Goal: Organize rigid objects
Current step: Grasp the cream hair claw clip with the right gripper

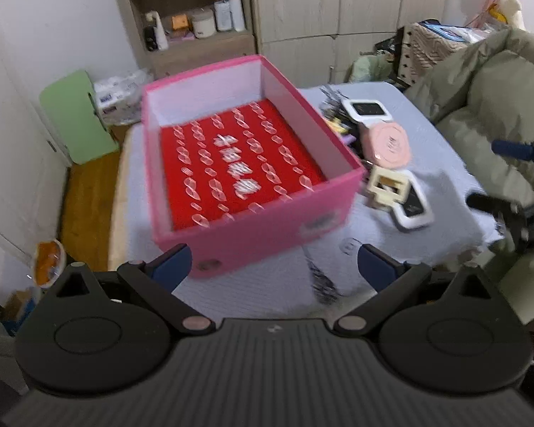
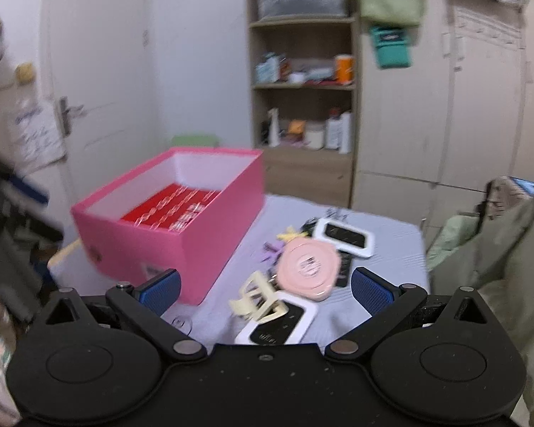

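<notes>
A pink open box (image 1: 267,227) with a red patterned floor sits on a grey-covered table; it also shows in the right wrist view (image 2: 153,249). To its right lie a round pink compact (image 1: 389,144) (image 2: 308,267), a cream hair claw clip (image 1: 388,185) (image 2: 258,300), and two white-framed black cases (image 1: 368,108) (image 1: 411,206) (image 2: 343,236) (image 2: 277,323). My left gripper (image 1: 272,267) is open and empty just before the box's near wall. My right gripper (image 2: 265,290) is open and empty, with the clip and the near case between its fingers.
A wooden shelf unit (image 1: 192,17) with bottles and jars stands behind the table. A green stool (image 1: 76,115) stands at the left, an olive jacket (image 1: 498,99) at the right. The right gripper's fingers (image 1: 509,149) show at the left view's right edge.
</notes>
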{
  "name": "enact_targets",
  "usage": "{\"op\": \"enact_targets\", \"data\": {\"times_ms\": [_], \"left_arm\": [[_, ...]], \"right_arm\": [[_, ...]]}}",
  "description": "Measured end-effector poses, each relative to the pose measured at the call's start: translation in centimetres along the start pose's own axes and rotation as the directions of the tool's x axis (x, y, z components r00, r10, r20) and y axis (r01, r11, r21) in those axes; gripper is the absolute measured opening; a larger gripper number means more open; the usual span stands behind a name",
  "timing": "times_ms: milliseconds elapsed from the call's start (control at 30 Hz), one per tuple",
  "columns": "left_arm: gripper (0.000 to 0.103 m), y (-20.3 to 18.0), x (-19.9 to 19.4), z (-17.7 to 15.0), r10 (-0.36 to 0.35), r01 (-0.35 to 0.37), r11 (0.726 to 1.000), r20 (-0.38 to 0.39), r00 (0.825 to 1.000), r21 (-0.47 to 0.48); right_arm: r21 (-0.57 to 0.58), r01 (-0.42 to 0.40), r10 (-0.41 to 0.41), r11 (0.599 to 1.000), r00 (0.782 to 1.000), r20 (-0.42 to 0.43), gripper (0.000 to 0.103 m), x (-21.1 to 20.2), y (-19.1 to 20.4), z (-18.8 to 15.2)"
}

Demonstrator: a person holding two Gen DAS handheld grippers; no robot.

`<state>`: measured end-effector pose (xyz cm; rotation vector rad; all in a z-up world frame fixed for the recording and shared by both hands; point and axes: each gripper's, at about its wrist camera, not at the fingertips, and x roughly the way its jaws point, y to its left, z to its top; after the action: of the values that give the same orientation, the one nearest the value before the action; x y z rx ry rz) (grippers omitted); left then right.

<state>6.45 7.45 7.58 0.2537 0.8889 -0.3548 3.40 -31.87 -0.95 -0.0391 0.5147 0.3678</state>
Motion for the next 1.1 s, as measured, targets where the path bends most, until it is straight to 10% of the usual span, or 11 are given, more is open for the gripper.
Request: {"op": "enact_targets", "data": {"times_ms": [333,700,1100], "left_arm": [[0.097,6.4,3.6,4.3,0.114,-0.115,0.993,-0.031,0.993,-0.006],[0.048,12.3,12.3,5.7,0.115,-0.139,0.98,-0.164,0.98,-0.144],[0.01,12.4,15.3,7.3,0.164,-0.177,0.974,-0.099,0.982,-0.144]], "right_arm": [[-0.124,-0.137,0.128,0.983,0.989,-0.08,0.103,3.9,1.0,0.7],[-0.095,-0.1,0.079,0.99,0.977,-0.199,0.084,9.3,0.0,0.4],[-0.258,-0.182,0.097,0.949,0.946,-0.31,0.06,11.6,1.4,0.9]]}}
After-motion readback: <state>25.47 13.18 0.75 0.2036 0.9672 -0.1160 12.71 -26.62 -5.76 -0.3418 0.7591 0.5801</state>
